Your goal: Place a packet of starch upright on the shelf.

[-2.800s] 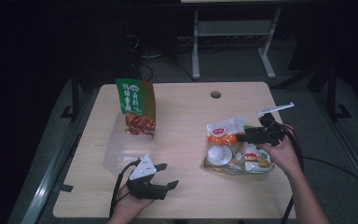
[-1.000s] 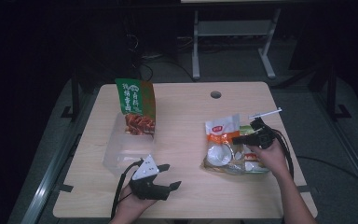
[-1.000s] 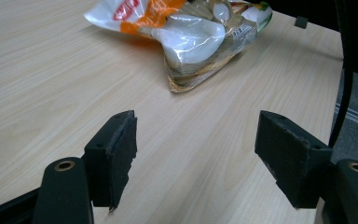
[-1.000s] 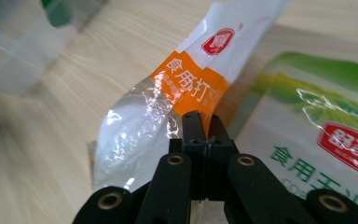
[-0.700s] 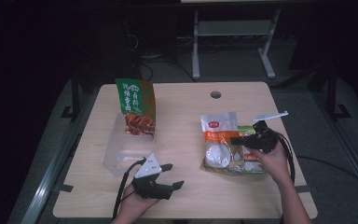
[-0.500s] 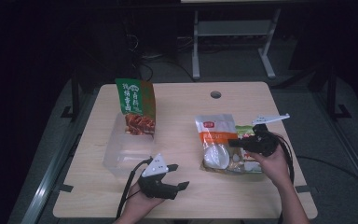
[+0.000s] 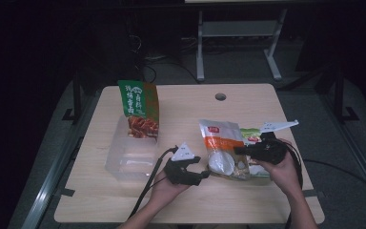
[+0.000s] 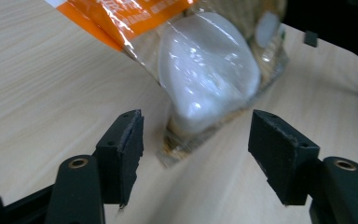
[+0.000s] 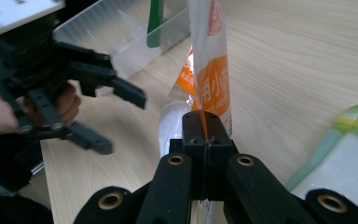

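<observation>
High view: a light wooden bench (image 7: 181,102) carries, at centre left of the frame, a clear plastic tray (image 7: 131,157) with a green snack bag printed with red food (image 7: 139,109) standing upright at its far end; at centre right lies the orange-and-white clear plastic food packet (image 7: 221,148), with a green-and-white pouch (image 7: 251,136) just beside it on the right. This view places the left gripper (image 7: 204,175) at lower centre, pointing toward the packet's near corner, and the right gripper (image 7: 237,150) at the packet's right edge. The left gripper view adds what the high view cannot resolve: the packet (image 8: 200,70) fills the upper centre of the frame, its clear film wrapped over a smooth, glossy white rounded piece, with an orange printed band at the top and a crimped seam at the near corner; the left gripper (image 8: 196,149) has its jaws spread wide, one on each side of that corner, touching nothing. The right gripper view shows the packet (image 9: 210,79) edge-on, rising as a thin vertical sheet at upper centre; the right gripper (image 9: 205,133) has its jaws pressed together, pinching the packet's orange edge. The left gripper (image 9: 121,121) appears at the left of that frame, open, with the tray (image 9: 121,32) behind it and the pouch (image 9: 340,154) at lower right.
</observation>
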Available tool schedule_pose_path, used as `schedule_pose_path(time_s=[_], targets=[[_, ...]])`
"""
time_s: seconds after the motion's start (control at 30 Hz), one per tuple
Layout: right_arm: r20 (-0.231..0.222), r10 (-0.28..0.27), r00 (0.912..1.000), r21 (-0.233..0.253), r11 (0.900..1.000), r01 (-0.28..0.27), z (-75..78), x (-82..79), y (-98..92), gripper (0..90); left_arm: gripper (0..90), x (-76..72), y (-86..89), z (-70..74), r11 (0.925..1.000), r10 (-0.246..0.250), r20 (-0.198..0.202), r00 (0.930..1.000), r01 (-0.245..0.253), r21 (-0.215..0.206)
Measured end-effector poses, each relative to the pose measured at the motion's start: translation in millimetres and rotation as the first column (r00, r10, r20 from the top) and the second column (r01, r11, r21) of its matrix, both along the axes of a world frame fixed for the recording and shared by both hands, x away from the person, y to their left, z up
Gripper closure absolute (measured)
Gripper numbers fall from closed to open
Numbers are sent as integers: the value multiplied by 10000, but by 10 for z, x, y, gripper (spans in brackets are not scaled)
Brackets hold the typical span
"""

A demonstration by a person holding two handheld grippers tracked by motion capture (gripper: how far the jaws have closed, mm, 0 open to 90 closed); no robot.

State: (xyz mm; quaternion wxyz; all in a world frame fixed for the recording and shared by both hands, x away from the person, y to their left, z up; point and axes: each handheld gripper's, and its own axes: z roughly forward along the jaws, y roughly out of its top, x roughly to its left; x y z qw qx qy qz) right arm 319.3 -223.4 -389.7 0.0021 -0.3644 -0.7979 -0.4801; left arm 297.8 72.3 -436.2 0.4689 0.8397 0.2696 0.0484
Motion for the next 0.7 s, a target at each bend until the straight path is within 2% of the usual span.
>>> schedule_pose_path(time_s=[0.13,0.2,0.27,0.3,0.33,0.4,0.53,0.57,0.7], targets=[[96,232,9997,3,9997,-232,-5,-12,-10,896,395,140,-90,-21,9994,5,-581,9983,-25,-351],[124,350,9993,20,9994,-351,-1,-11,-2,897,410,212,-129,-38,9979,-48,-1236,9923,-31,-640],[178,445,9988,28,9990,-446,4,-20,14,897,426,271,-153,-59,9966,-84,-1627,9866,-50,-818],[254,500,9984,-18,9987,-500,8,-26,22,897,450,291,-158,-64,9968,-157,-1612,9868,28,-799],[262,544,9982,-28,9985,-544,14,-33,30,896,488,297,-170,-69,9958,-173,-1760,9842,11,-917],[305,586,9978,-63,9983,-584,23,-38,37,896,600,305,-190,-73,9952,-206,-1839,9827,26,-975],[320,530,9981,-182,9985,-524,9,-29,43,896,784,311,-187,-67,9945,-28,-1723,9850,-153,-1036],[306,521,9982,-175,9985,-516,7,-29,41,896,832,327,-165,-52,9922,55,-1709,9853,-266,-1217],[305,500,9983,-193,9986,-494,-7,-22,52,896,887,314,-165,-35,9926,153,-1489,9887,-330,-1166]])
